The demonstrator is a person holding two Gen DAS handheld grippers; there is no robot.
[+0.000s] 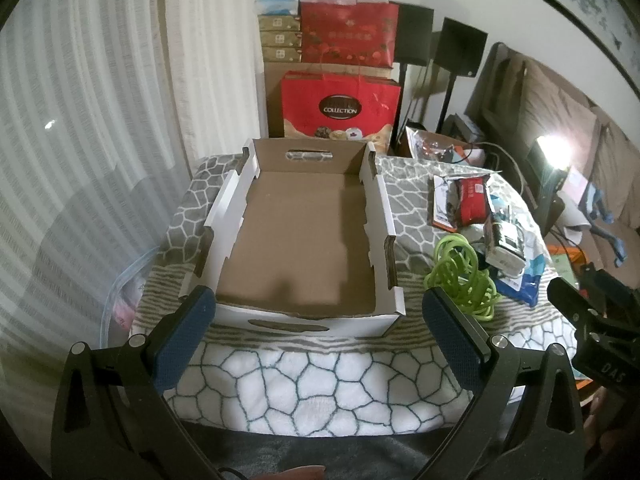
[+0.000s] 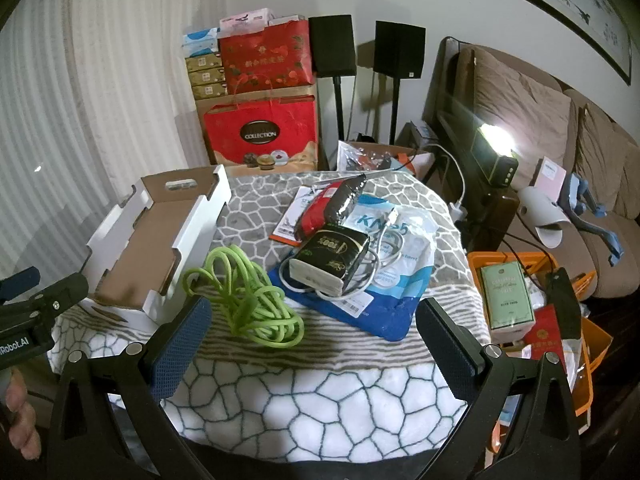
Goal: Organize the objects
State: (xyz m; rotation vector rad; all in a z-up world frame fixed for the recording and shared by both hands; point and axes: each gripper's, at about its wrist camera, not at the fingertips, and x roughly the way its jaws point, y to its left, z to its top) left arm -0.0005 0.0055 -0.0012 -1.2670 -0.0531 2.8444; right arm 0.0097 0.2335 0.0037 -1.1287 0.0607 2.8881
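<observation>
Plainly, nothing has been packed yet. From the left wrist view, the left gripper (image 1: 318, 332) hangs with its jaws spread wide and holding nothing, just short of the near wall of the open cardboard box (image 1: 316, 320), which sits empty on the blanket-covered tabletop (image 1: 320, 384). To the right of the box lies the green cord (image 1: 460, 276), coiled loosely, and beyond it the heap of packets, with the right gripper's body showing at the frame's right edge. The likely trouble on this side is the box itself: it looks light, with low notched walls, so a nudge from either gripper could slide it over the soft blanket or toward the tabletop's left edge.

From the right wrist view, the right gripper (image 2: 314, 334) is likewise spread apart and empty, hovering just before the green cord (image 2: 248, 300) and the pile. There a black-and-white box (image 2: 332, 260) with a white cable (image 2: 376, 268) looped about it rests on a blue-and-white mask packet (image 2: 400, 236), with a red pouch (image 2: 320, 212) behind. The risks I judge here: the cord's loops may trail and snag the pile or the box wall when lifted; the white cable may drag its neighbours along; and the slick packet could slip from a pinch or shed what rests on it.
</observation>
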